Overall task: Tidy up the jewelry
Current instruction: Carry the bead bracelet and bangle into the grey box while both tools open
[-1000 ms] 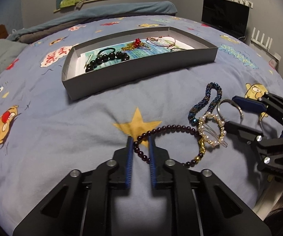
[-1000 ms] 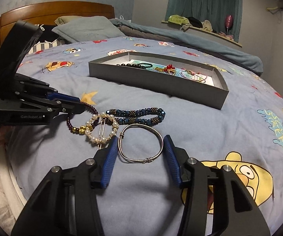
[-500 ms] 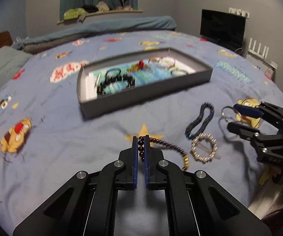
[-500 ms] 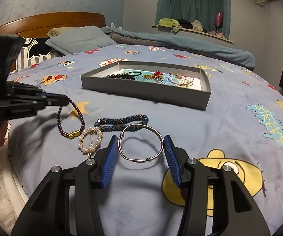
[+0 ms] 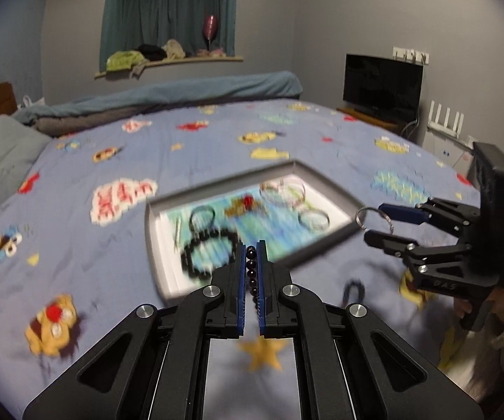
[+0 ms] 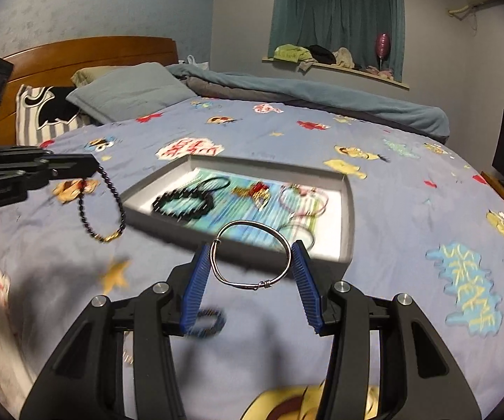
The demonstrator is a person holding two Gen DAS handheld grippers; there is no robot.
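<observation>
Two grips, both clear of the bedspread (image 6: 409,210): left gripper (image 5: 251,269) clamped tight on bead bracelet (image 6: 103,206), loop dangling free; right gripper (image 6: 252,262) half-spread, pads braced against wire bangle (image 6: 252,255). Beyond, open grey box (image 6: 346,224) with jewelry already inside, probable destination for both.

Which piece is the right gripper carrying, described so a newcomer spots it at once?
Start at the grey tray on the blue cartoon bedspread. Just in front of it, the right gripper pinches a silver bangle between its blue pads. It is one plain wire hoop, unlike the dark beaded bracelet hanging from the left gripper.
</observation>
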